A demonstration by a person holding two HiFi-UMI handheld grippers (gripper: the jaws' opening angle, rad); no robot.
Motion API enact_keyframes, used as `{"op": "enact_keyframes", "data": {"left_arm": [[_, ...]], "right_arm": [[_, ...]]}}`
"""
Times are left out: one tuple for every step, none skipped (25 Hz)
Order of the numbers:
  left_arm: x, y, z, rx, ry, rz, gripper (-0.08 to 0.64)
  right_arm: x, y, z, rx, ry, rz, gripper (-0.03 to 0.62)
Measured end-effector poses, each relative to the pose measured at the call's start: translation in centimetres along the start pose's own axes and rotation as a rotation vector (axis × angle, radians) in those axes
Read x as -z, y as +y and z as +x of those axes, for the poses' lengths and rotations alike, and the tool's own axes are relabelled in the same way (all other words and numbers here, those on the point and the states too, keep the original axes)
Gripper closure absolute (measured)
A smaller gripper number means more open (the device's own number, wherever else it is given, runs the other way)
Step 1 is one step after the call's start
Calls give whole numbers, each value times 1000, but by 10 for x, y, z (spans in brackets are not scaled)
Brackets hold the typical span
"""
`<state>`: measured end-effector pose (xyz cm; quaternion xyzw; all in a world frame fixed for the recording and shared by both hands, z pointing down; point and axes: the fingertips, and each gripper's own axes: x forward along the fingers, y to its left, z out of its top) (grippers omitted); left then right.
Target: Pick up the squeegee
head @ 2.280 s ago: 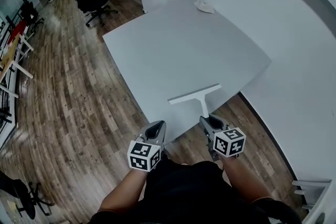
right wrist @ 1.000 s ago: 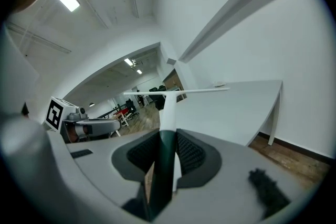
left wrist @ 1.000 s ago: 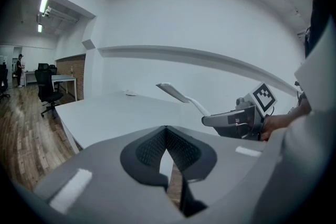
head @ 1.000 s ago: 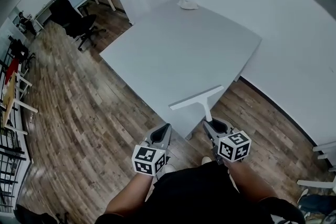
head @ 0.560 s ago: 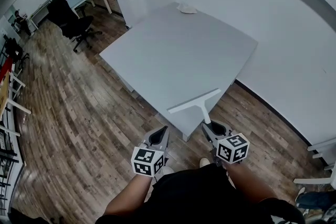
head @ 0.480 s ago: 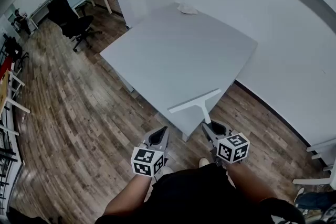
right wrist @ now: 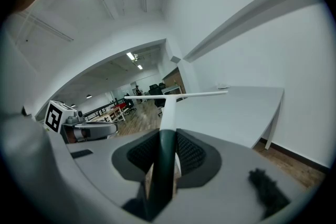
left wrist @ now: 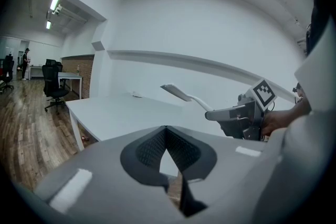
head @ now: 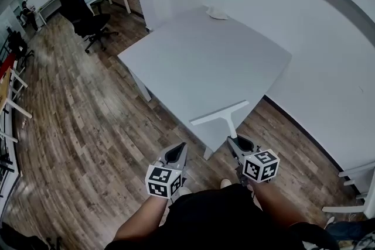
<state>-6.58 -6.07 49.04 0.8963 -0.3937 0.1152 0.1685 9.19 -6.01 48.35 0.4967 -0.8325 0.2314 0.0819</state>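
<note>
Two tongs show: right tongs [head: 239, 143] clamp the squeegee [head: 225, 115] by its dark handle end, blade lifted over the near tabletop [head: 199, 61] edge. Left tongs [head: 174, 153] are closed, empty. Prob. light, stiff plastic; the slim, smooth handle may twist, so a handle grip suits.

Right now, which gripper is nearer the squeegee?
Right. The right gripper has its jaws closed on the handle of the squeegee, with the blade at the far end. The left gripper hangs alongside, off to the squeegee's left, jaws together, empty and not touching it.
</note>
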Motion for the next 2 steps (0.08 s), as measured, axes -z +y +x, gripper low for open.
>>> {"op": "enact_keyframes", "data": {"left_arm": [[0, 2, -2, -2, -1, 0, 554], [1, 5, -4, -3, -2, 0, 554]], "right_arm": [[0, 2, 2, 0, 1, -1, 492], [0, 4, 3, 0, 1, -2, 492]]}}
